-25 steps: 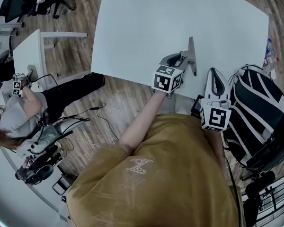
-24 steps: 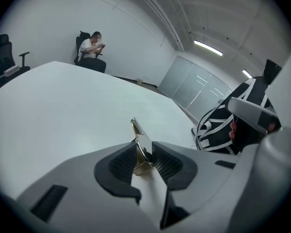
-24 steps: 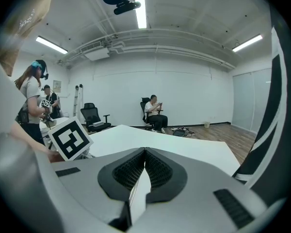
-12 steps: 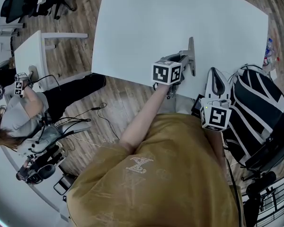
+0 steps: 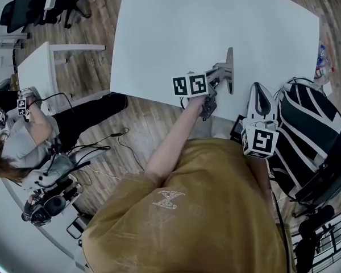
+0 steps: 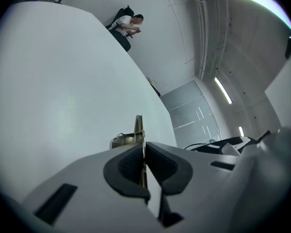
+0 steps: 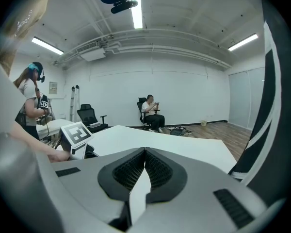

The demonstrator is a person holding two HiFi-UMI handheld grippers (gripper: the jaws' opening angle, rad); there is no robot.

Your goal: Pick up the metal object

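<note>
The metal object point(image 5: 230, 67) is a thin grey bracket with an upright plate, near the front edge of the white table point(image 5: 176, 27). My left gripper point(image 5: 218, 76) reaches it from the near side, marker cube turned to the left. In the left gripper view the dark pads are pressed on the thin plate's edge point(image 6: 138, 130), so the left gripper point(image 6: 144, 152) is shut on it. My right gripper point(image 5: 260, 90) hangs off the table's front right corner, apart from the object. Its jaws meet with nothing between them in the right gripper view point(image 7: 144, 161).
A black-and-white striped bag point(image 5: 312, 135) sits just right of the right gripper. A person point(image 5: 23, 135) with gear stands at the left by a small white desk point(image 5: 40, 67). An office chair point(image 5: 40, 1) is at the far left. Wooden floor surrounds the table.
The left gripper has rolled, and its marker cube has swung left and slightly up while its jaws stay at the metal object. The right gripper has not moved.
</note>
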